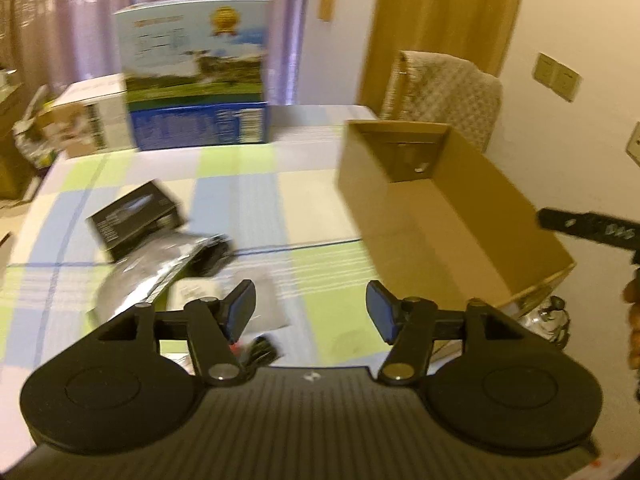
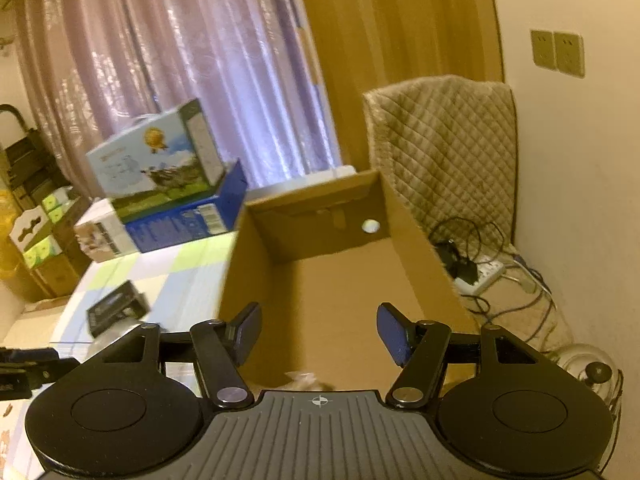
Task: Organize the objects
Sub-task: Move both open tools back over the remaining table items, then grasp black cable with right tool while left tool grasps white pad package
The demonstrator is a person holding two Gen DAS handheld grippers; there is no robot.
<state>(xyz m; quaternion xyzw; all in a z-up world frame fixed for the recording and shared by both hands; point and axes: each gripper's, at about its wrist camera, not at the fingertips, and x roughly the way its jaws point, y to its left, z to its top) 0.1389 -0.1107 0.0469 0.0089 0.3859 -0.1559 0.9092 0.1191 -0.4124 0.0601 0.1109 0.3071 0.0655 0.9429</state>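
Both grippers hang empty above the worktop (image 1: 320, 184) with their jaws spread wide: the left gripper (image 1: 311, 310) is over the near part of the checked cloth, and the right gripper (image 2: 319, 334) is poised over the mouth of the open cardboard box (image 2: 340, 280), looking down into it. Something pale and crumpled (image 2: 306, 380) lies at the near end of the box floor, too blurred and hidden by the gripper body to name, so at least one item may already be packed. Several loose things wait on the cloth to the left of the box: a small black carton (image 1: 134, 216), a silvery foil pouch (image 1: 148, 276) lying partly against it, and a flat clear packet (image 1: 240, 304) just beyond the left gripper's fingertip, with a dark cable end (image 1: 260, 350) close beside. My reading is that the sorting is at a fetching step between placements. The next move likely falls to the left gripper: drop toward the nearest packet or the pouch, straddle it with the jaws, and close gently, since thin slippery film may slide or buckle; the black carton would offer firmer faces. The box stands well apart from the pile, at the worktop's right edge.
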